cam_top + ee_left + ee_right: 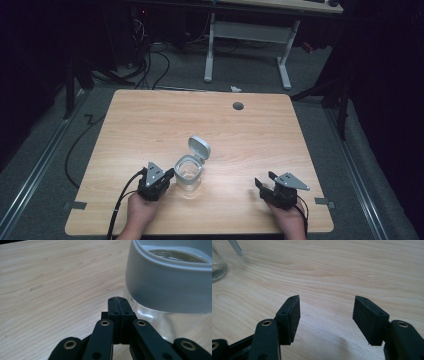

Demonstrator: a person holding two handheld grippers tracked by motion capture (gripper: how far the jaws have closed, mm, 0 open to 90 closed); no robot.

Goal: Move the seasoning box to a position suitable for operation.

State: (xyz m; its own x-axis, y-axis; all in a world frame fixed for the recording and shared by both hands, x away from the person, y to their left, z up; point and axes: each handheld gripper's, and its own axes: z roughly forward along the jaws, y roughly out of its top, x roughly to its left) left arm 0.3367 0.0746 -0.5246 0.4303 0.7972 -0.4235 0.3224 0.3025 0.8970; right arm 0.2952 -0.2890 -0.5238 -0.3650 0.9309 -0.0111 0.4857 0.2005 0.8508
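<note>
Left tool (169,176) is sitting clamped on nothing beside the open-lidded glass jar (188,172) mid-table (150,120); right tool (264,184) is waiting wide open, empty. Probably next: gripping the jar.

Overhead light brightens the table (150,120); the room around it falls into near-black. Both gripper views are soft, the jar (170,280) blurred at upper right.
</note>
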